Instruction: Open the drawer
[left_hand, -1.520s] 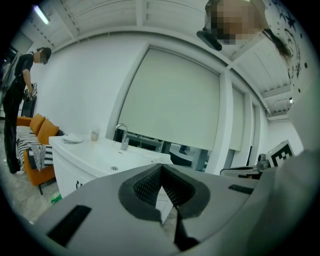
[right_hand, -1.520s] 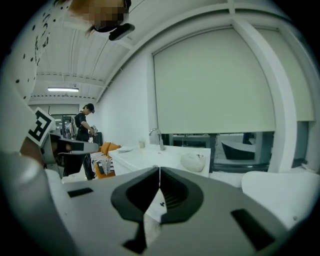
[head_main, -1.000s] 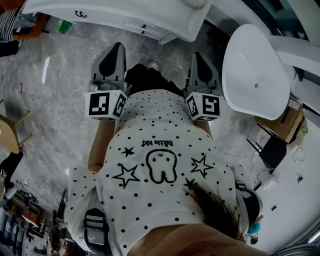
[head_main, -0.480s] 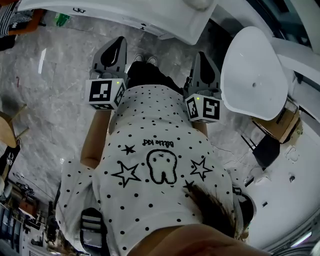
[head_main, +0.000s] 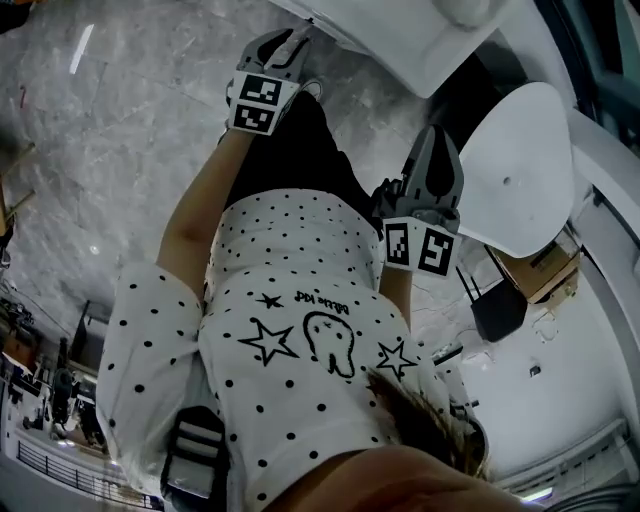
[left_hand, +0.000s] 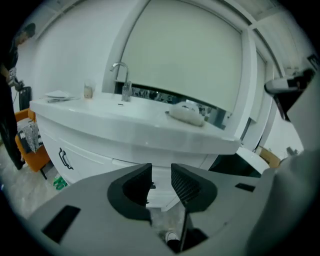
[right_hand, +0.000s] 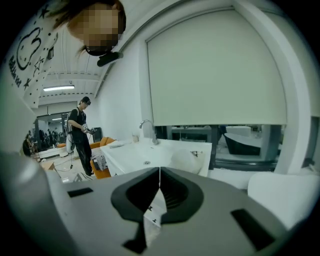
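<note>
A white vanity stands ahead of me at the top of the head view. In the left gripper view its drawer front sits under the counter and carries a black handle. My left gripper reaches out low toward that front. Its jaws are opening with nothing between them; a small black handle shows farther off through the gap. My right gripper hangs back beside my body, its jaws shut and empty, pointing over the vanity's countertop.
A white oval tub stands to the right, with a cardboard box past it. A faucet and a cup sit on the counter. An orange chair is at the left. Another person stands farther back.
My left gripper has dropped and reached forward to the vanity's front. The right gripper has shifted only slightly. The head view has tilted, so the vanity and tub sit differently in the picture.
</note>
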